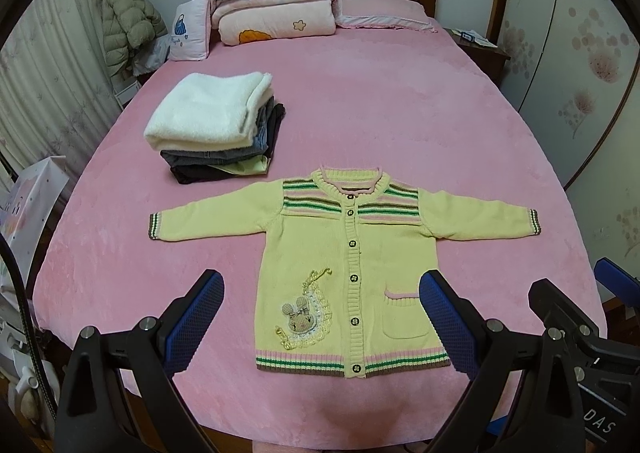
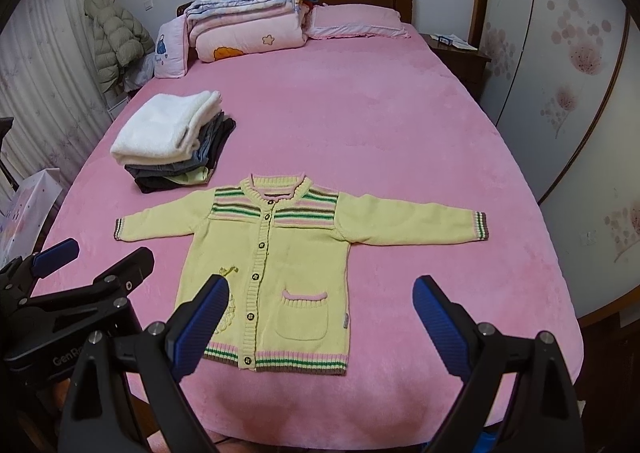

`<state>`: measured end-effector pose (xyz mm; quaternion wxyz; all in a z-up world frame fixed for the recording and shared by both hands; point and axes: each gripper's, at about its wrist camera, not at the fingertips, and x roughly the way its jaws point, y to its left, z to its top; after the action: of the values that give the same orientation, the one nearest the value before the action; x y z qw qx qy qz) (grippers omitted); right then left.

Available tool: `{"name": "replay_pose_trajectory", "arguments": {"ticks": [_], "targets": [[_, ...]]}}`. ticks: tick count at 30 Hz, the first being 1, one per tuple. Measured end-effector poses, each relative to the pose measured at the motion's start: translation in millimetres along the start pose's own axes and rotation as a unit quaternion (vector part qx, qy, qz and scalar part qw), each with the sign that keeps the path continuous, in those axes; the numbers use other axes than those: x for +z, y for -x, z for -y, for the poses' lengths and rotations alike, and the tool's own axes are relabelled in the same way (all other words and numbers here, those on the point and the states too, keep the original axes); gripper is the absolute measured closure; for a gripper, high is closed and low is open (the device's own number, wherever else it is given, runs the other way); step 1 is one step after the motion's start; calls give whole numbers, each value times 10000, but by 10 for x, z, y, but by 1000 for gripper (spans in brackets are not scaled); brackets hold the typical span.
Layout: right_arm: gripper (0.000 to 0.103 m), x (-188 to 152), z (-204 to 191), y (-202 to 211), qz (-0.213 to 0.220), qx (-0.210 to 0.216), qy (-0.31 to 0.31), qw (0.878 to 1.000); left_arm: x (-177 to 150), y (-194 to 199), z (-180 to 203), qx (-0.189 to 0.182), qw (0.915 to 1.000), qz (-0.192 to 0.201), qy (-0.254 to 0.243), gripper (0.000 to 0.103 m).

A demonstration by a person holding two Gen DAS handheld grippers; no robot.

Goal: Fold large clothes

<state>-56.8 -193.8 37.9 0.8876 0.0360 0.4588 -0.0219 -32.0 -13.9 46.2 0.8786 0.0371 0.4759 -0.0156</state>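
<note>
Seemingly unstarted: yellow knit striped cardigan (image 1: 352, 265) lies flat on pink bed (image 1: 400, 113), left gripper (image 1: 320, 317) and right gripper (image 2: 320, 321) wide open, empty; next, pinch a sleeve

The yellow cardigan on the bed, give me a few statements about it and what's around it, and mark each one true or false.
1. The yellow cardigan lies flat with both sleeves spread out. True.
2. The cardigan is unbuttoned and open. False: it is buttoned down the front.
3. A stack of folded clothes with a white item on top sits on the pink bed beyond the cardigan's sleeve. True.
4. The left gripper is clamped on the hem. False: its jaws are open and hold nothing.
5. The right gripper is open and empty. True.
6. The pocket bears the mouse patch. False: the mouse patch is on the other front panel.
</note>
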Motion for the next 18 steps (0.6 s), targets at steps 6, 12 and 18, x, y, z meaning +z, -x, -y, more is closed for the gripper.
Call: {"name": "replay_pose_trajectory", "arguments": {"ticks": [6,12,18], "targets": [[9,3,-75,15,-18,-87,-47,9999,19,-13,-94,-121,9999,-27,-28,5],[9,22,-212,34,10,-265,-116,9996,69,-49,-223,-283,9995,4,-129,5],[9,12,-396,61,-60,-490,-157,9987,108,-85,-355,-339,9991,-31,-264,5]]}}
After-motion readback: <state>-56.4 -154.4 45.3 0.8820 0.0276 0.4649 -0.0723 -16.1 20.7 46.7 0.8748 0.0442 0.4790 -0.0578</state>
